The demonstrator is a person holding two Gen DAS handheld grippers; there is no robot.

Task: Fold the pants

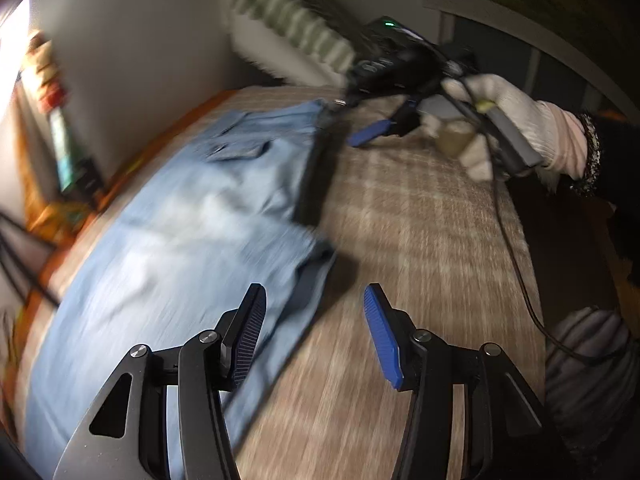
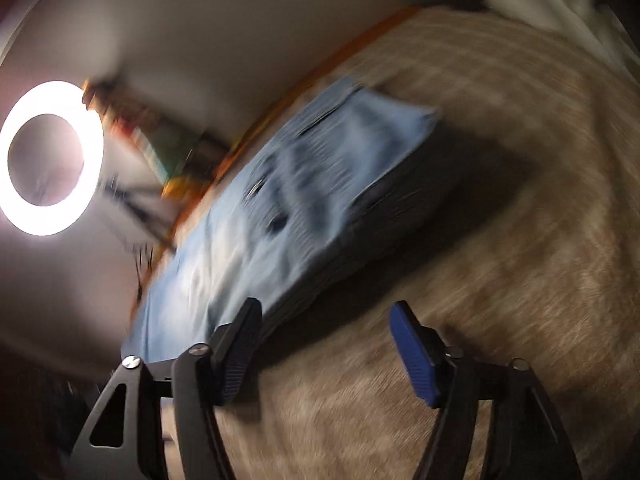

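pants (image 2: 288,216) motion-blurred, shelf items (image 1: 60,128) unreadable

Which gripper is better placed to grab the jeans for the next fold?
Probably left: the left gripper is open beside the light blue denim pants' near edge; the right gripper hangs by the far waistband.

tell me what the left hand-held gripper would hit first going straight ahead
Probably the plaid bedspread just beside the pants' edge; the open left hand-held gripper points there, though blur makes depth unclear.
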